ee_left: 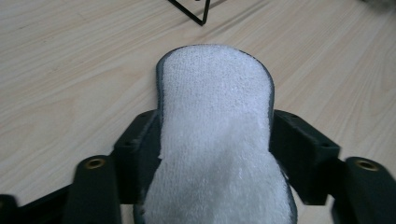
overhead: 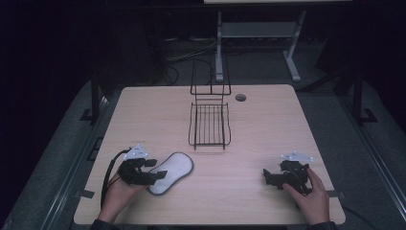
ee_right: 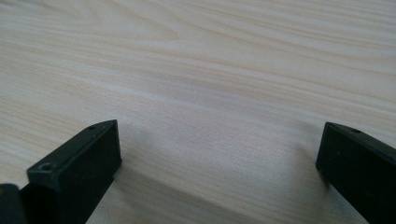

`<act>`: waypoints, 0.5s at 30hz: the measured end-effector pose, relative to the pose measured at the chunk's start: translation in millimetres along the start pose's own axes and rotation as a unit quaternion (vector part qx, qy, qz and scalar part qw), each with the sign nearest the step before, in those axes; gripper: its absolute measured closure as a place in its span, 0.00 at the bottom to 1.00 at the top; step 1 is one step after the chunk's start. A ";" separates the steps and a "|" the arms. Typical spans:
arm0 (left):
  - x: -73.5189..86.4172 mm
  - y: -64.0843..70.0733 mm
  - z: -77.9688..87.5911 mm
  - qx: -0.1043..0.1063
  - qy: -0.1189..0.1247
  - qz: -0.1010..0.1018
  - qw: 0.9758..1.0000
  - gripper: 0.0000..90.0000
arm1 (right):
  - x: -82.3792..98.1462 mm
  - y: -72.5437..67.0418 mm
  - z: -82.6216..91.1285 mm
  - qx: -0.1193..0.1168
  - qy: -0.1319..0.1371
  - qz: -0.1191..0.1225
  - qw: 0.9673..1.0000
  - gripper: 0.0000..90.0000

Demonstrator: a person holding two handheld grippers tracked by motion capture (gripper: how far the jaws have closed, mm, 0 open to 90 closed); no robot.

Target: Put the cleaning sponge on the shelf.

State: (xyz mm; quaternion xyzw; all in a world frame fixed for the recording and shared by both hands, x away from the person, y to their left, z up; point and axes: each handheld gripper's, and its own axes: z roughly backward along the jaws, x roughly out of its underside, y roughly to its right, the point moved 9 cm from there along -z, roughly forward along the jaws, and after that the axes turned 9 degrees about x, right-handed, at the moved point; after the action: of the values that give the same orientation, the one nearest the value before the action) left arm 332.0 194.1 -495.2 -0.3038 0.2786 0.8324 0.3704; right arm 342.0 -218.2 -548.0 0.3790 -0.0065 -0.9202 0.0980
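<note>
Left gripper (overhead: pixel 155 175) spread around white insole (overhead: pixel 173 170), lying at seven o'clock from wire rack (overhead: pixel 208 125). Right gripper (overhead: pixel 269 178) spread, empty. Risk: sliding away under uneven closing.

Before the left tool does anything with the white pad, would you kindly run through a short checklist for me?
1. Pad lies between the left tool's jaws: ok.
2. Jaws clamped on the pad: cannot tell; they sit close beside its edges.
3. Pad lies flat on the table: ok in the high view.
4. Wire rack stands apart from the pad: ok.
5. Right tool open and holding nothing, over bare wood: ok.
</note>
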 end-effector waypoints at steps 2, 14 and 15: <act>-2.4 -1.2 -4.5 -0.003 -0.001 -0.005 1.000 0.26 | 0.0 0.0 0.0 0.000 0.000 0.000 1.000 0.00; -5.6 -8.7 -24.8 -0.006 -0.023 -0.012 1.000 0.14 | 0.0 0.0 0.0 0.000 0.000 0.000 1.000 0.00; -5.3 -9.3 -25.4 -0.007 -0.024 -0.011 1.000 0.14 | 0.0 0.0 0.0 0.000 0.000 0.000 1.000 0.00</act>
State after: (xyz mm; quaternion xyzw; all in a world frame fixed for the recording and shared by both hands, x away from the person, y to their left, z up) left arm 349.7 179.6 -510.4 -0.2897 0.2606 0.8373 0.3835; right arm 342.0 -218.2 -548.0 0.3789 -0.0064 -0.9202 0.0980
